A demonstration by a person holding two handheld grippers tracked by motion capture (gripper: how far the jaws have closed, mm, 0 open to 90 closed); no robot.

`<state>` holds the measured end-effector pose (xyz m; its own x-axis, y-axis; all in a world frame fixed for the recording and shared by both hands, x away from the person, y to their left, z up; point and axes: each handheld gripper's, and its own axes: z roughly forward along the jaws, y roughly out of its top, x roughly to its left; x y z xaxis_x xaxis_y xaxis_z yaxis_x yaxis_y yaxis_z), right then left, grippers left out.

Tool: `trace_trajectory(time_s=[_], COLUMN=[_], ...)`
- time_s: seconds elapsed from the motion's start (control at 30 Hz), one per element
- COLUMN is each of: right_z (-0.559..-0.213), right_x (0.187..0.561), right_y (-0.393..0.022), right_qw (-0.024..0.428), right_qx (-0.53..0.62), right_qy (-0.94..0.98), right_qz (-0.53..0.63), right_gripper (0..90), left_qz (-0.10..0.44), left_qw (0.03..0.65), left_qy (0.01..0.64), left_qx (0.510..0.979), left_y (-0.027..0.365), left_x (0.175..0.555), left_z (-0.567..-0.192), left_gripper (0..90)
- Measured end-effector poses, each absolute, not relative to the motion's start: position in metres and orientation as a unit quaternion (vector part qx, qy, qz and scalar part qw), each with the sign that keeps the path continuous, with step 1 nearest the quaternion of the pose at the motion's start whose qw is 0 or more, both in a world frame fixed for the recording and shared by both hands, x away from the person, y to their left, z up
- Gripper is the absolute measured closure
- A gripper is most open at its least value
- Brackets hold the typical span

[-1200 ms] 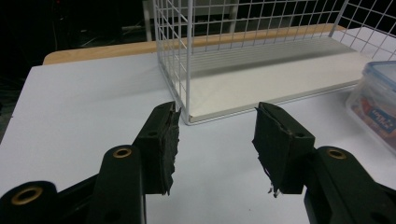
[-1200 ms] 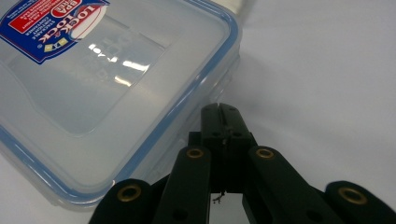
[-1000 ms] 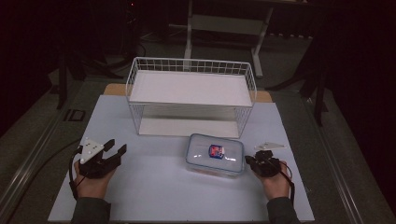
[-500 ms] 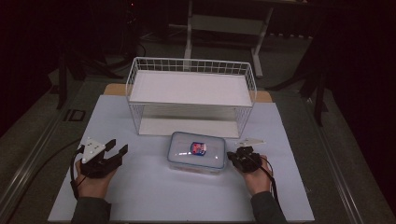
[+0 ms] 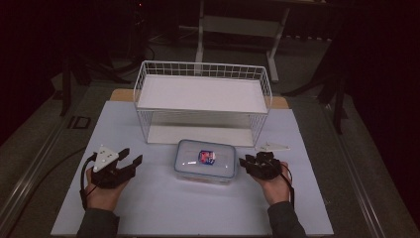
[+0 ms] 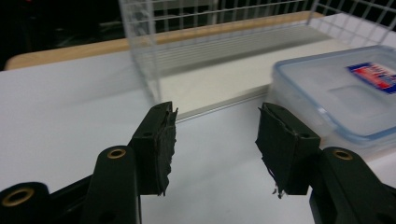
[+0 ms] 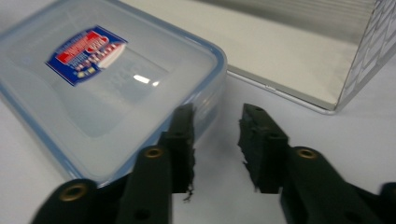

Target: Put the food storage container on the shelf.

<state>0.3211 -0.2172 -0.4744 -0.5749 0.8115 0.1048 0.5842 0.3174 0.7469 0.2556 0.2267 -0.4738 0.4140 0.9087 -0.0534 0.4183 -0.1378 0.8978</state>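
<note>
A clear plastic container (image 5: 205,161) with a blue-rimmed lid and a red-and-blue label lies flat on the white mat, just in front of the wire rack (image 5: 203,94). My right gripper (image 5: 247,159) sits at the container's right end. Its jaws have just been opening and now stand apart with nothing between them (image 7: 217,135), the left jaw close beside the container's corner (image 7: 205,60). My left gripper (image 5: 131,154) rests on the mat a hand's width left of the container (image 6: 345,93). Its jaws have also just been opening, with only bare mat between them (image 6: 215,135).
The white wire rack has an upper shelf and a flat base plate (image 7: 289,60) resting on the mat (image 5: 158,203). A wooden table edge (image 6: 60,51) shows behind the mat. Dark floor and table legs lie beyond.
The container slid left along the mat together with my right gripper, then stopped. The right jaws have parted. The left hand stayed where it was and its jaws parted a little.
</note>
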Motion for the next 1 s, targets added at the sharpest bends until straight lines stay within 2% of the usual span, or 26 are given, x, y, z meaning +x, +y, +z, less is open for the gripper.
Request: trace_trajectory(time_s=[0.33, 0.47, 0.73, 1.0], right_z=[-0.470, -0.472, -0.480, -0.491], right_x=[0.318, 0.320, 0.324, 0.331], right_y=[-0.220, -0.220, -0.213, -0.208], right_qw=[0.112, 0.094, 0.045, 0.001], right_qx=[0.446, 0.449, 0.445, 0.471], right_qy=[0.783, 0.780, 0.779, 0.772], right_qz=[0.420, 0.425, 0.439, 0.427], right_gripper=[52.9, 45.1, 33.6, 30.0], left_qz=[0.205, 0.159, 0.092, 0.047], left_qw=[0.485, 0.484, 0.487, 0.473], left_qy=[0.444, 0.440, 0.448, 0.462], left_qx=[0.725, 0.739, 0.744, 0.749], left_y=[0.197, 0.181, 0.157, 0.146], left_x=[0.275, 0.291, 0.314, 0.328], left_z=[-0.463, -0.468, -0.481, -0.492], left_gripper=[42.7, 35.0, 29.2, 25.2])
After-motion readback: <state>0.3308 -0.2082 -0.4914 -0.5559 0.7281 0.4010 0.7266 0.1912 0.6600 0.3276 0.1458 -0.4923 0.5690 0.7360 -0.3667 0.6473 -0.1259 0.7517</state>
